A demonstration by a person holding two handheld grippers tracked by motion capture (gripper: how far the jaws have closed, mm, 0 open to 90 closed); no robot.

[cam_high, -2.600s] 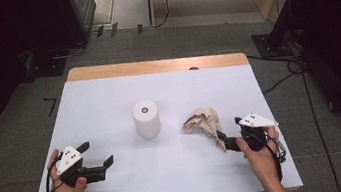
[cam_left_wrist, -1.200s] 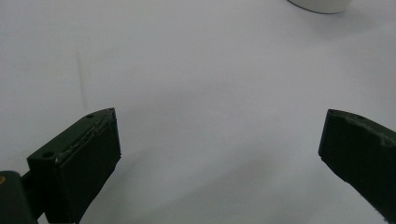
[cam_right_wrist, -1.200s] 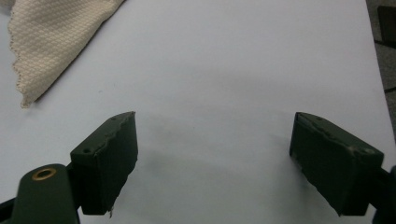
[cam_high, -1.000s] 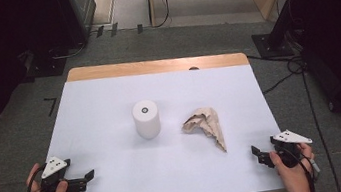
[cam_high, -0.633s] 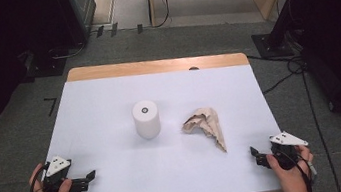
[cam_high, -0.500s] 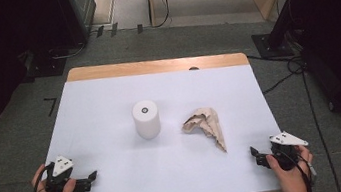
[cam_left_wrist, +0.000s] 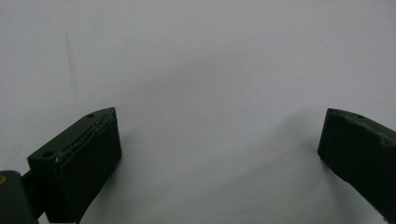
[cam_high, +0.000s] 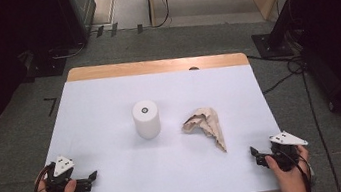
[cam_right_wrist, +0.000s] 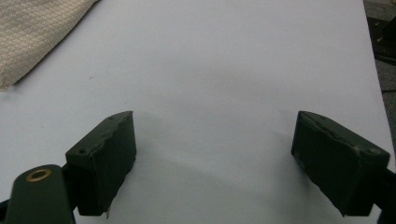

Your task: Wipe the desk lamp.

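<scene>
We have both grippers parked at the near edge of the worktop [cam_high: 107, 94], one at each corner, and nothing is in hand. Our left gripper [cam_high: 91, 179] sits at the near left, its jaws spread wide over bare white surface, as its own view [cam_left_wrist: 219, 140] confirms: no object lies between them. Our right gripper [cam_high: 255, 155] sits at the near right, its jaws likewise standing wide apart and empty [cam_right_wrist: 215, 140]. The crumpled beige cloth [cam_high: 207, 126] lies right of centre, its narrow tail trailing toward the near edge and pointing roughly at our right gripper; a corner of it shows at the upper left of the right gripper view [cam_right_wrist: 32, 32]. Just beside the cloth, to its left and apart from it, a white cylinder [cam_high: 146, 119] stands upright near the middle. We judge that we are at a resting pose between steps: either the work on the cloth has not started or a stage of it has been finished, and the frames alone do not settle which. If the cloth is to be handled next, the right gripper is the nearer one. It would need to travel forward and inward to the trailing tail, drop low to the surface and close on a single edge of fabric. The left gripper would have to cross past the cylinder without knocking it over to reach the bunched end.
</scene>
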